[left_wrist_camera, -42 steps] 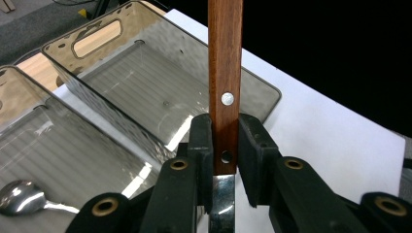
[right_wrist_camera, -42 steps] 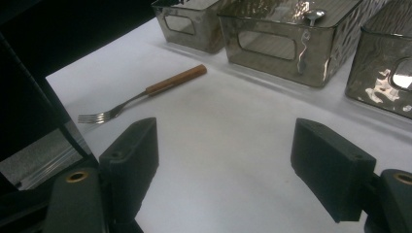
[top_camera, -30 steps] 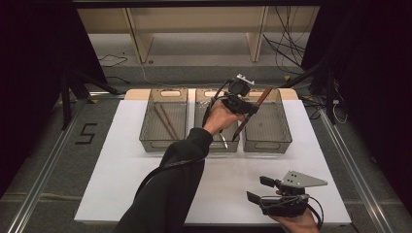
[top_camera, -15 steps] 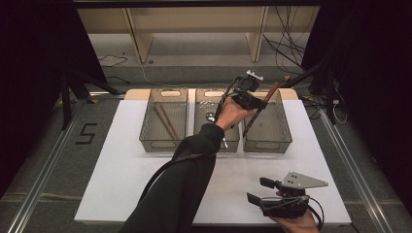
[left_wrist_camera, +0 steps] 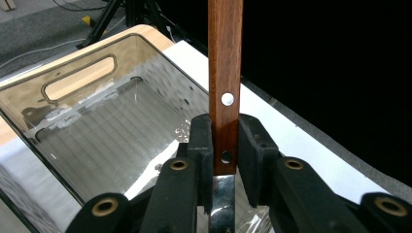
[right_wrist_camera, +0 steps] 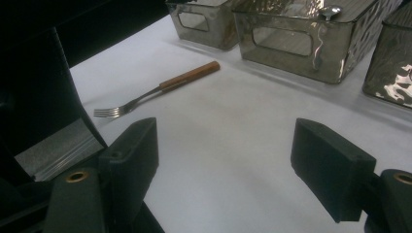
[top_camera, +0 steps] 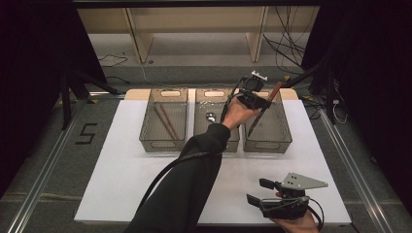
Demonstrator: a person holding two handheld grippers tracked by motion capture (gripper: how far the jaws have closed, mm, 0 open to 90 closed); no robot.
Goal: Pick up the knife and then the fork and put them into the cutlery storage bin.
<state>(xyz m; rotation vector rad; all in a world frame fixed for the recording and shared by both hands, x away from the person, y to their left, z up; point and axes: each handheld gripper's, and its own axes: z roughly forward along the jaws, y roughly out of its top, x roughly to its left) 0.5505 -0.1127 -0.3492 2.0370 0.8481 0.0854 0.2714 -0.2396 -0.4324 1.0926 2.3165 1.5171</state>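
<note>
- My left gripper (top_camera: 260, 100) is clamped on a wooden-handled knife (top_camera: 263, 110); pads (left_wrist_camera: 201, 145) pinch the handle just above where it meets the metal blade.
- High view: knife hangs tilted over the right-hand bin (top_camera: 284, 130), handle end up and away, blade pointing down into the bin. Can't tell if the tip touches the bin floor.
- Left gripper view: handle (left_wrist_camera: 225, 73) runs straight up between my jaws, two rivets visible, bin (left_wrist_camera: 97, 131) below and to the side.
- My right gripper (top_camera: 265, 191) sits low at the near edge of the white table (top_camera: 121, 179), jaws spread wide, nothing between them.
- Right gripper view: a fork (right_wrist_camera: 155, 90) with a wooden handle lies flat on the table ahead of my right gripper (right_wrist_camera: 228, 160), well apart from it, near the bins.
- Middle bin (top_camera: 216, 119) holds a spoon (top_camera: 211, 116); left bin (top_camera: 163, 121) holds chopsticks (top_camera: 165, 121), lying diagonally.
</note>
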